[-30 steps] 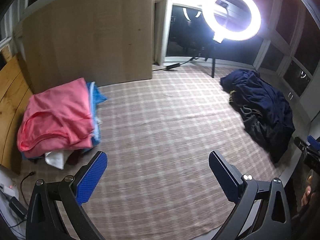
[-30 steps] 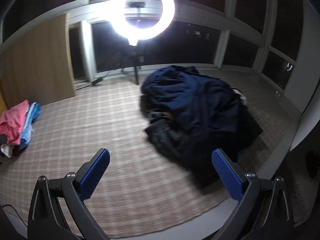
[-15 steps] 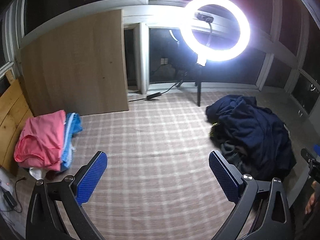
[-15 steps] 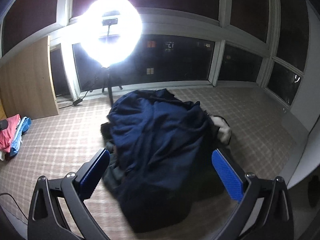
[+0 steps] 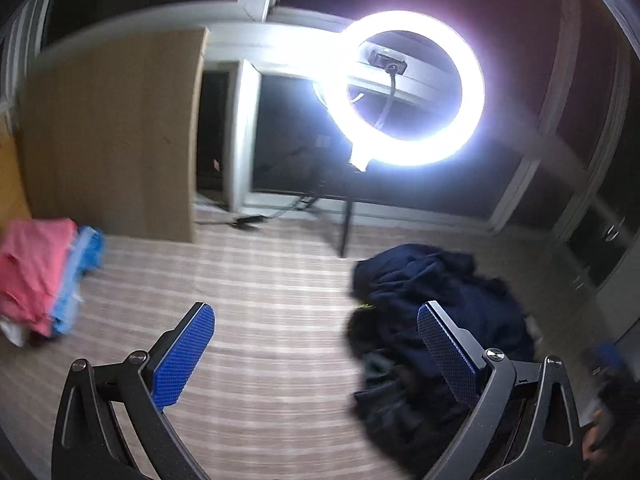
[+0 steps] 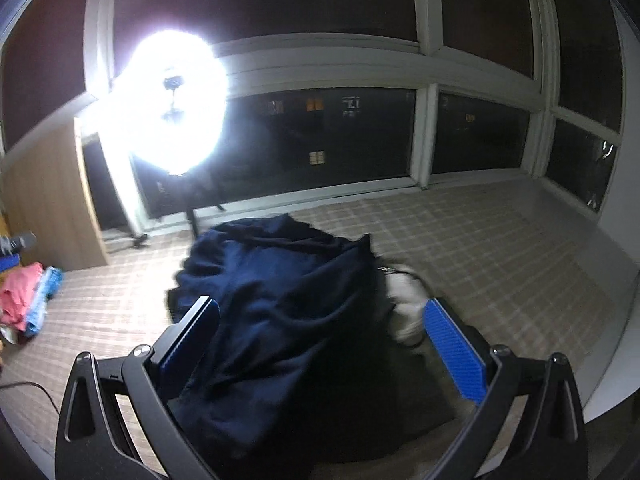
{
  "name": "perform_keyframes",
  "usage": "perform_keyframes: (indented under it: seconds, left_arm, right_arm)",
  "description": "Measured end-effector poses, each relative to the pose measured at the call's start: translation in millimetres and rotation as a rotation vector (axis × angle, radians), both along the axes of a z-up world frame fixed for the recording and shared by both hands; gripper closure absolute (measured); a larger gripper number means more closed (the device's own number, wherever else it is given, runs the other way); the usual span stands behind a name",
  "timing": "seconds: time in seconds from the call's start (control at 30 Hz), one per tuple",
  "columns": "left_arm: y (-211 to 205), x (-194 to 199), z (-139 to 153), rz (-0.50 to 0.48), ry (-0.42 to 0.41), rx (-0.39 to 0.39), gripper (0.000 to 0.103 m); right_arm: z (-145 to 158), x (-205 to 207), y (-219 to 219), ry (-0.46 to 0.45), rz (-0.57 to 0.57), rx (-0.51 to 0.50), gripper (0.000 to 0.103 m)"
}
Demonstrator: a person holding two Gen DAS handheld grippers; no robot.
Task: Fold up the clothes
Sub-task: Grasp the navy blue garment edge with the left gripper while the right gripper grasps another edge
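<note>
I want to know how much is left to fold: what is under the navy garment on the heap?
Under the navy garment, darker clothing and a pale piece poke out; the rest is covered, so no count is possible.

Matt navy cloth heap [image 6: 288, 320]

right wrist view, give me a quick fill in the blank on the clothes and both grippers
1. The right gripper, jaws apart, hangs over a heap of ____ clothes.
2. The pink garment tops a stack beside a ____ one.
3. The left gripper holds ____.
4. Behind the heap stands a lit ____ light.

Missing words: dark blue; light blue; nothing; ring
</note>
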State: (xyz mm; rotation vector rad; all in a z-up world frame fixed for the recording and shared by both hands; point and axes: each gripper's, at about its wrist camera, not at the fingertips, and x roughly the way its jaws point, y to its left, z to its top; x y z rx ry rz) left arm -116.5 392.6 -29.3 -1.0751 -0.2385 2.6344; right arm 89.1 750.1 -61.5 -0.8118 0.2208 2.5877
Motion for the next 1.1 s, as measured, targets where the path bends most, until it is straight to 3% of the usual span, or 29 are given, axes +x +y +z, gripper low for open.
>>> perform_keyframes:
  seconds: [0.1, 0.17, 0.23, 0.4, 0.83, 0.9, 0.97, 1.03, 1.1]
  left_arm:
    - [21.5, -16.0, -8.8, -0.018, -0.041, -0.067, 0.001]
    - [42.6, -20.5, -15.4, -0.024, -0.015, -0.200, 0.001]
    - [60.0, -22.1, -22.0, -0.043, 0.014, -0.270, 0.001]
    - [101.6, -40.2, -46.7, -0.241, -0.050, -0.204, 0.001]
    - [189.5, -135.1, -113.2, -0.380, -0.177, -0.235, 0.002]
    - [205.6, -135.7, -122.2, -0.413, -0.176, -0.269, 0.013]
    - [219.7, -133.0, -129.2, -0.436, -0.160, -0.322, 0.026]
    - [227.8, -131.4, -134.5, -0.469, -0.150, -0.336, 0.039]
    - [230.7, -130.2, -135.7, -0.482, -0.143, -0.330, 0.058]
  right_arm:
    - [-6.4, -10.2, 22.3, -0.026, 0.012, -0.036, 0.000]
    - [-13.7, -21.8, 34.3, -0.041, 0.025, -0.052, 0.000]
    - [-22.0, -33.8, 42.0, -0.069, 0.037, -0.054, 0.000]
    - [-43.0, -72.8, 49.6, -0.115, 0.093, -0.092, 0.000]
    - [-84.2, -154.0, 80.9, -0.207, 0.171, -0.222, 0.000]
    - [-91.6, -161.9, 84.9, -0.219, 0.186, -0.252, 0.001]
    - [-99.0, -167.6, 87.1, -0.223, 0.202, -0.281, 0.010]
    - [-103.8, -167.5, 86.3, -0.207, 0.232, -0.320, 0.042]
    - [-104.4, -166.7, 86.1, -0.194, 0.246, -0.342, 0.051]
